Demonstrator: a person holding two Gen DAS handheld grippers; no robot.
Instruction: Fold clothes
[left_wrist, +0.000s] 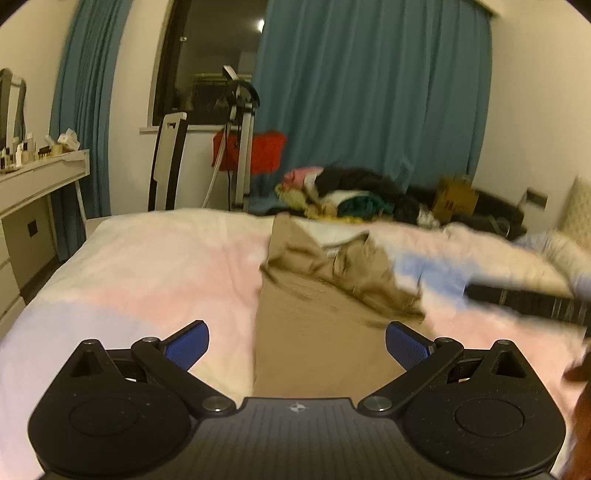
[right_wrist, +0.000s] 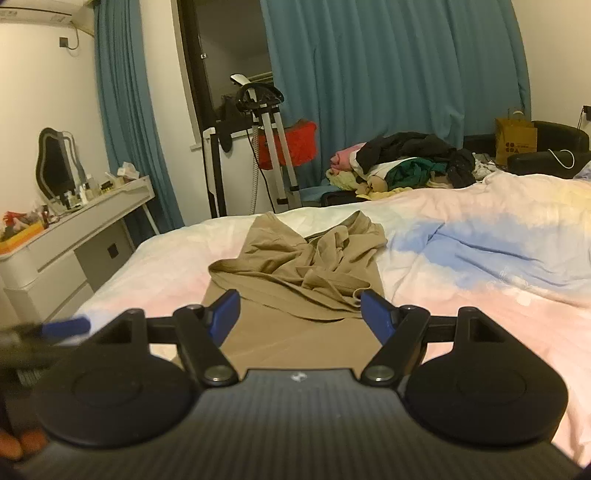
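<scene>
A tan garment (left_wrist: 325, 295) (right_wrist: 299, 273) lies on the bed, its near part flat and its far part folded back and rumpled. My left gripper (left_wrist: 297, 343) is open and empty, hovering over the garment's near flat part. My right gripper (right_wrist: 299, 314) is open and empty, just short of the rumpled fold. The right gripper also shows blurred at the right edge of the left wrist view (left_wrist: 524, 299), and the left gripper shows blurred at the left edge of the right wrist view (right_wrist: 48, 332).
The bed has a pink, white and blue cover (left_wrist: 147, 266) (right_wrist: 480, 258). A pile of clothes (right_wrist: 402, 162) lies beyond its far edge. A white dresser (right_wrist: 74, 236) stands to the left, an exercise machine (right_wrist: 266, 147) and blue curtains (right_wrist: 388, 74) behind.
</scene>
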